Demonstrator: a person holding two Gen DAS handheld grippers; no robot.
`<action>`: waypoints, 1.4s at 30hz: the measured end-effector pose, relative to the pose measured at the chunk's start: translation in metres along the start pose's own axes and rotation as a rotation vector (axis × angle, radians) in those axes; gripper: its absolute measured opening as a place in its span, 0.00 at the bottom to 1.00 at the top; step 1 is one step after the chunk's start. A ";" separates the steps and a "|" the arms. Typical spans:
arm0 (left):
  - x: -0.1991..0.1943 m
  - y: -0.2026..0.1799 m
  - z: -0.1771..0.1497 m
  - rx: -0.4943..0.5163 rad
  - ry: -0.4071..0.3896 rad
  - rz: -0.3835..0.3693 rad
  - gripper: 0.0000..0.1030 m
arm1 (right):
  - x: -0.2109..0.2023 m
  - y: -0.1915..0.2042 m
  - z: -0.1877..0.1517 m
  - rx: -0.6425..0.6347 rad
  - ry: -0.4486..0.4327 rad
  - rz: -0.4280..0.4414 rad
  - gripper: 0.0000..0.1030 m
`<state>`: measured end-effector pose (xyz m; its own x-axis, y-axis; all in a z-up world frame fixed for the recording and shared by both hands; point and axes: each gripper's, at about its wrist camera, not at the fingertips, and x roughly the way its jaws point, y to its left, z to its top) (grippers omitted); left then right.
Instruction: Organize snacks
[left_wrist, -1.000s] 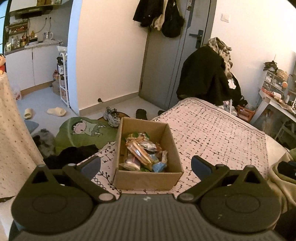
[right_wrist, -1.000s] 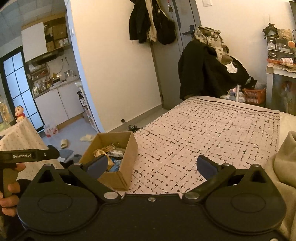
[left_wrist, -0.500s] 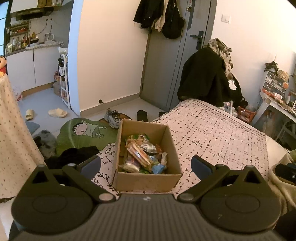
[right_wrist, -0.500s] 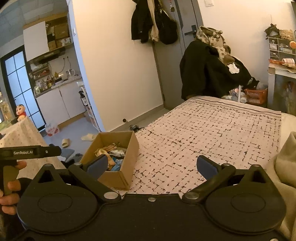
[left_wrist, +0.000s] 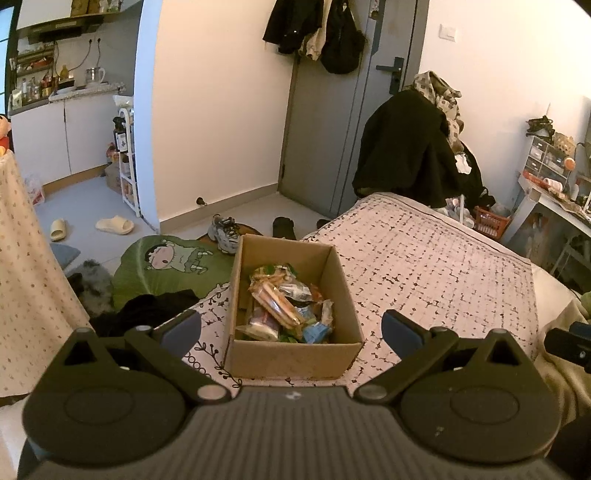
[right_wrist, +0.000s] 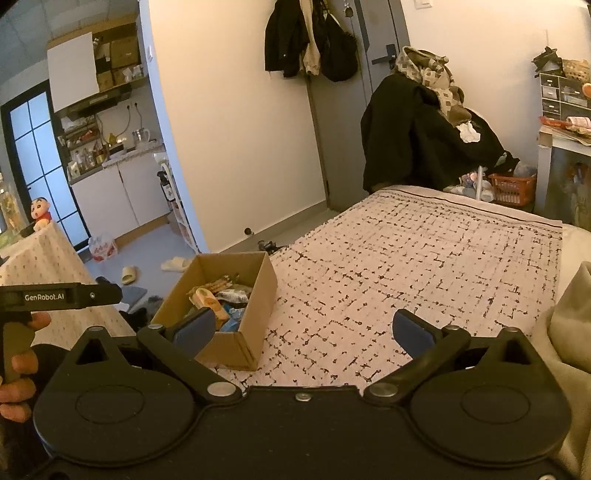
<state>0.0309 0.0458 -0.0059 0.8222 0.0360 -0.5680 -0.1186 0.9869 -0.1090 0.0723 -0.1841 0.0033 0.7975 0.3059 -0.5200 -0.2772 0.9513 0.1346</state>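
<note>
An open cardboard box (left_wrist: 295, 352) sits on the near left corner of the bed, filled with several wrapped snacks (left_wrist: 284, 310). My left gripper (left_wrist: 291, 328) is open and empty, held just in front of and above the box. The box also shows in the right wrist view (right_wrist: 255, 295) at the left, with the snacks (right_wrist: 218, 299) inside. My right gripper (right_wrist: 303, 328) is open and empty, over the bedspread to the right of the box. The left gripper's body (right_wrist: 55, 297) and the hand holding it show at the far left of the right wrist view.
The patterned bedspread (right_wrist: 424, 266) stretches ahead and right. A beige blanket (right_wrist: 569, 332) lies at the right edge. Beyond the bed stand a chair piled with dark clothes (left_wrist: 410, 147), a grey door (left_wrist: 325, 110) and a desk (left_wrist: 554, 199). Shoes, slippers and a green cushion (left_wrist: 162, 266) lie on the floor left.
Both cameras have risen and tilted slightly, so the box sits a little lower in view. Both grippers stay open and empty. The box and snacks have not moved.
</note>
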 end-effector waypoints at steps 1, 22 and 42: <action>0.000 0.001 0.000 -0.002 0.003 -0.002 1.00 | 0.001 0.001 0.000 -0.003 0.004 -0.003 1.00; 0.007 0.001 -0.005 0.010 0.036 0.014 1.00 | 0.007 0.003 -0.003 -0.025 0.039 -0.023 1.00; 0.002 0.001 -0.006 0.025 0.010 0.018 1.00 | 0.015 0.012 -0.009 -0.081 0.091 -0.043 1.00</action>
<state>0.0289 0.0454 -0.0120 0.8145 0.0524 -0.5778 -0.1195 0.9897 -0.0786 0.0759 -0.1683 -0.0103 0.7585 0.2571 -0.5988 -0.2891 0.9563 0.0444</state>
